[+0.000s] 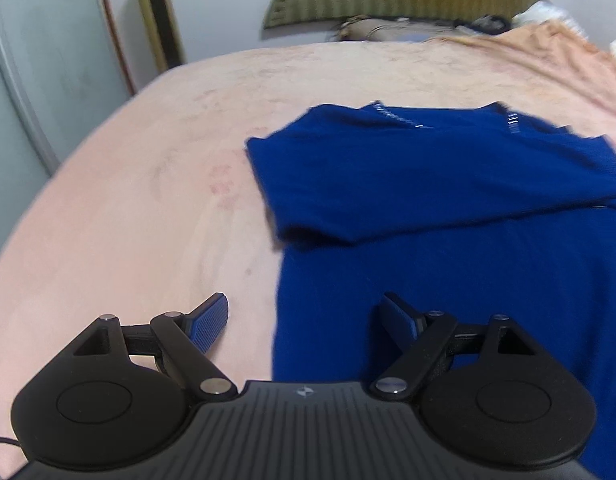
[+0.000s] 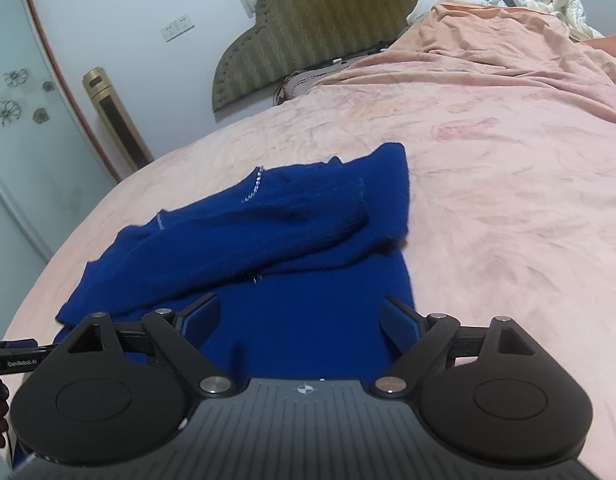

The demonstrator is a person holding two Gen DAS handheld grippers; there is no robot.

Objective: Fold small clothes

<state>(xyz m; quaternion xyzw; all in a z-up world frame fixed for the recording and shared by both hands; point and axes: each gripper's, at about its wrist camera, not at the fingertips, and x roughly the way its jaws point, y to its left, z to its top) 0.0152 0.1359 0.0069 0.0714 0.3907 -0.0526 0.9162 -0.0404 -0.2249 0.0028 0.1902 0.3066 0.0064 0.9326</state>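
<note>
While both claws gape empty, blue sweater [image 2: 267, 248] lies on bed [image 2: 488, 200] — sleeves folded.

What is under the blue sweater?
The blue sweater lies on a pink bed sheet, which shows all around it. A folded sleeve lies across its body. Anything else beneath it is covered.

Pink bedspread [image 2: 508, 200] lies bare left and right of the blue sweater [image 2: 267, 248]; beyond the sweater, rumpled bedding [image 2: 488, 40] and headboard [image 2: 308, 28] block.
</note>
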